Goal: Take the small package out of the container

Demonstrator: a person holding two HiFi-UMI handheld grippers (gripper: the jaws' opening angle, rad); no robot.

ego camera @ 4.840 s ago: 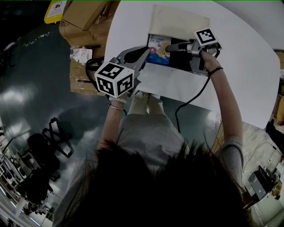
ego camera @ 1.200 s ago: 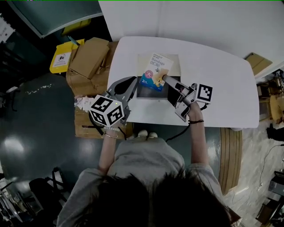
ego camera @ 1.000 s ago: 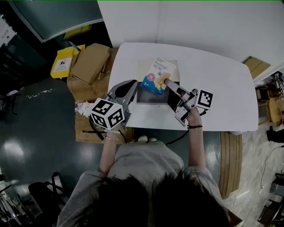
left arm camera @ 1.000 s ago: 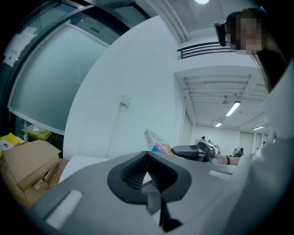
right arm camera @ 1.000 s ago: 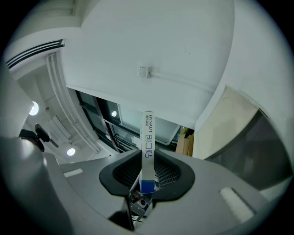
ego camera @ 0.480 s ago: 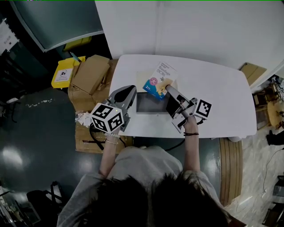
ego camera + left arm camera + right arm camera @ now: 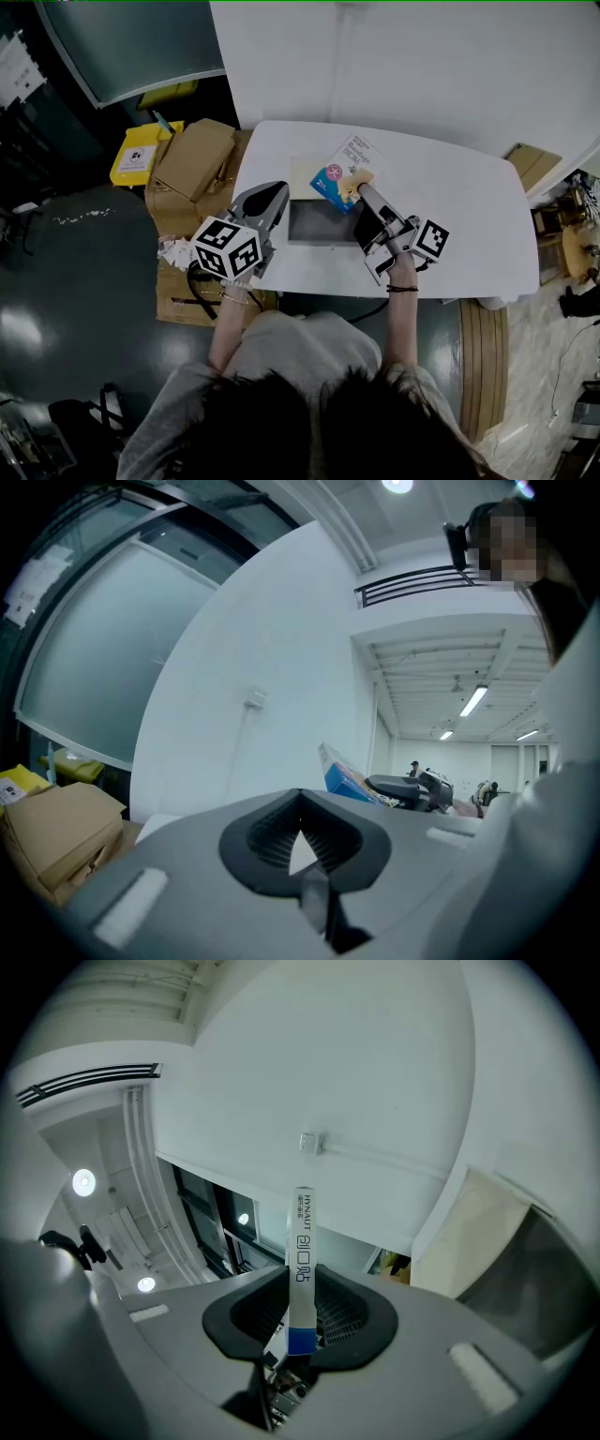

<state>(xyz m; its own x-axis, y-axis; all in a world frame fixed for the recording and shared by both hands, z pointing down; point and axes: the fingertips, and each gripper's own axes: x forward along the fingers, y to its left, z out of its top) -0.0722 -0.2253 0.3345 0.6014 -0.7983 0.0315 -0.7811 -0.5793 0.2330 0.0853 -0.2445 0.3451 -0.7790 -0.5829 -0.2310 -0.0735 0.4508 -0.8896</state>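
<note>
Cardboard boxes (image 7: pixel 192 159) fill the left of the head view, stacked on the dark floor against the counter's (image 7: pixel 450 202) left end, with a yellow bin or sign (image 7: pixel 136 157) just beyond them at the upper left.

Next to the right is the left gripper (image 7: pixel 275 190), held over the counter's near left corner with its marker cube (image 7: pixel 228 251) toward the person. Its own view shows the fingers (image 7: pixel 281 832) clenched tip to tip with nothing caught between them (only a small triangle of white wall shows through the ribbed hollow). It touches neither the container nor the package.

Just right of that gripper lies the container (image 7: pixel 319 223), a shallow grey tray flat on the white counter, its floor bare. A cream flap or sheet (image 7: pixel 302 173) lies against its upper edge.

The small package (image 7: pixel 345 167), blue and white with a picture on its face, is out of the container. It hangs tilted by the tray's upper right corner, overlapping the cream sheet in the frame. The right gripper (image 7: pixel 361 190) has it by its lower right corner. In that gripper's own view the package stands edge-on and upright between the ribbed pads, its blue end down in the hollow and its printed white spine rising above the fingertips, so the fingers are grasping it firmly.

Right of the hand, the counter runs on white and bare to its rounded end.
</note>
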